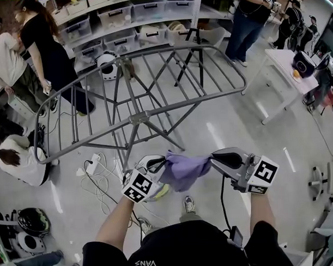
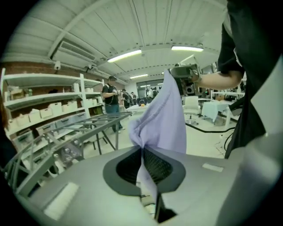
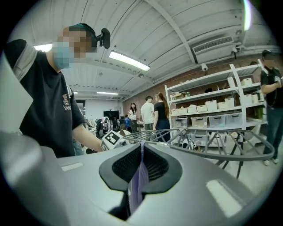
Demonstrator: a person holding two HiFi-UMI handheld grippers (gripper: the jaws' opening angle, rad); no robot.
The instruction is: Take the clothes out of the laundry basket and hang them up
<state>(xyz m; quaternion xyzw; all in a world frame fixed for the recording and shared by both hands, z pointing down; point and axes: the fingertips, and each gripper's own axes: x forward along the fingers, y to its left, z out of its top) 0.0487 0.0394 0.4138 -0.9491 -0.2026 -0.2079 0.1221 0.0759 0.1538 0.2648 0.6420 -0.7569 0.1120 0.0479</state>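
Observation:
A lilac cloth (image 1: 184, 170) hangs bunched between my two grippers, just in front of my chest. My left gripper (image 1: 163, 167) is shut on its left end; in the left gripper view the fabric (image 2: 163, 114) rises out of the closed jaws (image 2: 142, 150) toward the right gripper (image 2: 183, 73). My right gripper (image 1: 214, 161) is shut on the other end, and a thin fold of cloth (image 3: 140, 176) is pinched between its pads (image 3: 141, 148). The grey metal drying rack (image 1: 138, 117) stands unfolded right ahead, with nothing on its bars. No laundry basket is in view.
Shelves with plastic bins (image 1: 124, 27) line the far wall. Several people stand or sit at the left (image 1: 49, 57) and back right (image 1: 250, 20). A white table (image 1: 287, 71) is at the right. Cables and a power strip (image 1: 94, 159) lie on the floor under the rack.

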